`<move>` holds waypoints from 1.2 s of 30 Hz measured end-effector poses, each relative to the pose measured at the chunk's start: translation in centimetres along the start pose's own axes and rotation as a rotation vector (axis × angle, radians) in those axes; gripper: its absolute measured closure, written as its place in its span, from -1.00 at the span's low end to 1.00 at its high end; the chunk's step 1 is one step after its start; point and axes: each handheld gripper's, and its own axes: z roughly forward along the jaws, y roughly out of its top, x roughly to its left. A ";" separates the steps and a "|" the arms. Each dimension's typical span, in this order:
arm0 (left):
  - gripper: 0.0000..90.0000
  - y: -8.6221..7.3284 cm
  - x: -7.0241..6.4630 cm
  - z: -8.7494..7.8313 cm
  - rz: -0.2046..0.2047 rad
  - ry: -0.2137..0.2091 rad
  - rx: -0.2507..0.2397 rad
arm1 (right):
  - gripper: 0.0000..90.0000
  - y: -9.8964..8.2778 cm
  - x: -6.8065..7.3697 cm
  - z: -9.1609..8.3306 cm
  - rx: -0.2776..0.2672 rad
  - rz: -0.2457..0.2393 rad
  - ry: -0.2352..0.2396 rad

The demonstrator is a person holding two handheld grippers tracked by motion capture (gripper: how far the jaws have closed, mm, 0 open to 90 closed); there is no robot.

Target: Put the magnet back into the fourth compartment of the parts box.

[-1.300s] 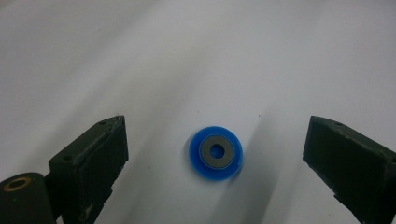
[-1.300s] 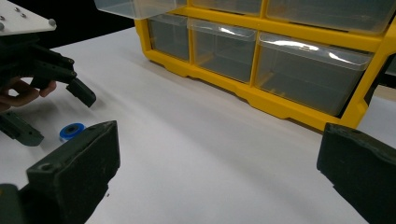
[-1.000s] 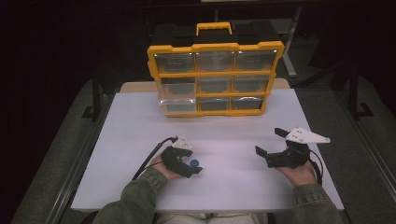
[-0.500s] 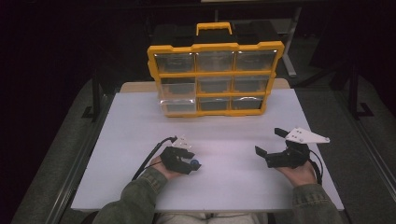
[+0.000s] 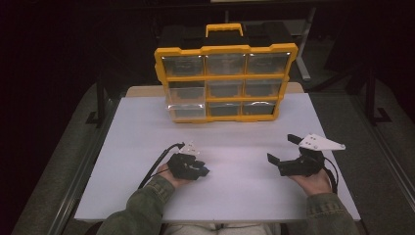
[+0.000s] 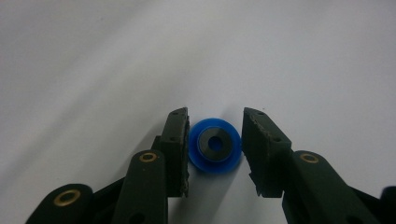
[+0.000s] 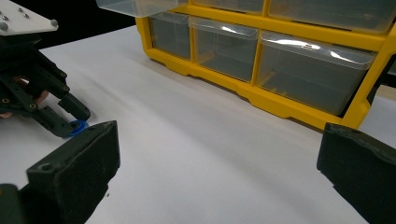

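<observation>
High view overhead, facing forward; gripper views low, close; share white table (image 5: 235, 147).

In front of you stands a yellow drawer organiser (image 5: 226, 78) with a black-and-yellow handle (image 5: 224, 30), upright at the far edge of the white table (image 5: 235, 147). You see nine clear drawers in three rows. The left drawer of the bottom row (image 5: 186, 110) is pulled out toward you; the other drawers sit flush. Dark floor and black metal frame legs (image 5: 100, 98) surround the table.
</observation>
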 end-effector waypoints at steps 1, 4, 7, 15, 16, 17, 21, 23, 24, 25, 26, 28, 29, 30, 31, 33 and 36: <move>0.38 0.0 0.0 0.0 0.000 -0.001 0.000 | -1.00 0.0 0.0 0.0 0.000 0.001 0.000; 0.39 0.0 -0.1 0.0 0.003 -0.003 0.002 | -1.00 0.0 0.0 0.0 0.000 0.000 0.000; 0.39 0.1 -0.1 0.0 0.004 -0.008 0.004 | -1.00 0.0 0.0 0.0 0.000 0.000 0.000; 0.39 0.2 -0.1 -0.6 -0.007 -0.025 -0.004 | -1.00 0.0 0.0 0.0 0.002 0.000 0.000; 0.38 0.2 0.0 -0.7 -0.011 -0.027 -0.006 | -1.00 0.0 0.0 0.0 0.002 0.000 0.000; 0.39 0.2 0.0 -0.8 -0.017 -0.026 -0.011 | -1.00 0.0 0.0 0.0 0.002 0.000 0.000; 0.39 0.3 0.2 -1.3 -0.027 -0.026 -0.030 | -1.00 0.0 0.0 0.0 0.002 -0.001 0.000; 0.39 0.4 0.2 -1.6 -0.030 -0.025 -0.040 | -1.00 0.0 0.0 0.0 0.003 -0.001 0.000; 0.39 0.4 0.2 -1.7 -0.030 -0.025 -0.044 | -1.00 0.0 0.0 0.0 0.003 -0.001 0.000; 0.39 0.4 0.2 -1.8 -0.030 -0.024 -0.048 | -1.00 0.0 0.0 0.0 0.003 -0.001 0.000; 0.39 0.4 0.3 -2.0 -0.031 -0.025 -0.054 | -1.00 0.0 0.0 0.0 0.002 -0.001 0.001; 0.39 0.5 0.3 -2.3 -0.036 -0.029 -0.066 | -1.00 0.0 0.0 0.0 0.000 0.000 0.002; 0.39 0.5 0.3 -2.4 -0.036 -0.030 -0.068 | -1.00 0.0 0.0 0.0 0.000 0.000 0.002; 0.39 0.6 0.3 -2.5 -0.034 -0.028 -0.071 | -1.00 0.0 0.0 0.0 0.001 0.000 0.002; 0.39 0.6 0.2 -2.7 -0.032 -0.028 -0.072 | -1.00 0.0 0.0 0.0 0.001 0.000 0.002; 0.39 0.8 0.2 -2.9 -0.030 -0.026 -0.079 | -1.00 0.0 0.0 0.0 0.001 0.000 0.002; 0.39 1.1 0.2 -3.3 -0.026 -0.026 -0.089 | -1.00 0.0 0.0 0.0 0.002 0.000 0.002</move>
